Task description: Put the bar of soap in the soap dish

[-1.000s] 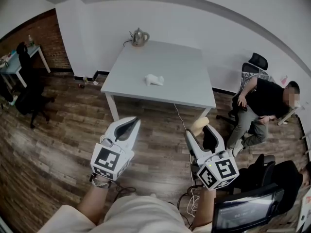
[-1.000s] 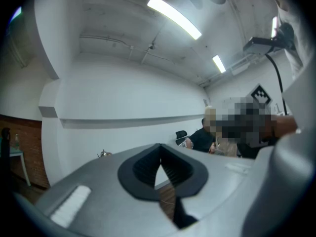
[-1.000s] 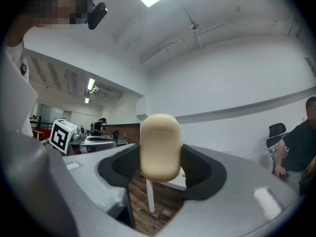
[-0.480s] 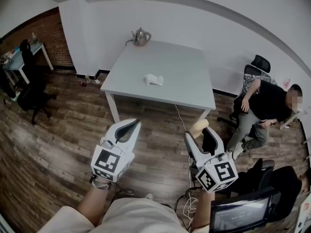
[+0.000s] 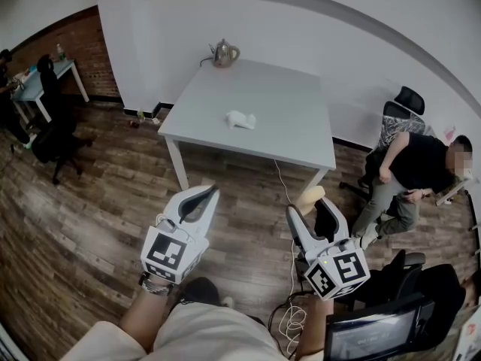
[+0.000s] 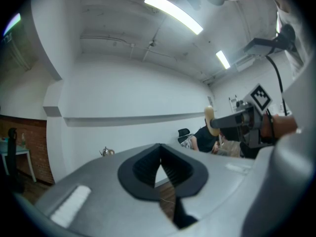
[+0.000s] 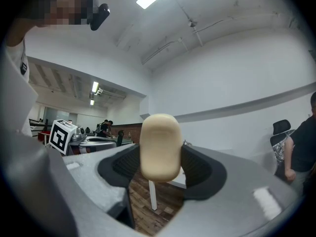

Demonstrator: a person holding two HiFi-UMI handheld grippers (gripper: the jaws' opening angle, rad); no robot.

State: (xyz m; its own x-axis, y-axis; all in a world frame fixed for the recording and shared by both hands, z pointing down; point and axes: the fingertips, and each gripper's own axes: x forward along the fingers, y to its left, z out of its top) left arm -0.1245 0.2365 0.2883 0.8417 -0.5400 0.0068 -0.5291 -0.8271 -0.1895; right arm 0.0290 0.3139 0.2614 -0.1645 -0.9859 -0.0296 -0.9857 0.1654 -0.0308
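A white counter stands at twelve o'clock. Left gripper, seven o'clock, jaws clenched on nothing. Right gripper, five o'clock. A white soap dish sits near the counter's middle. The cream bar of soap is grasped in the right jaws, standing on end, well apart from the dish.

No legible text, brand, number or sign anywhere — square markers carry pattern only
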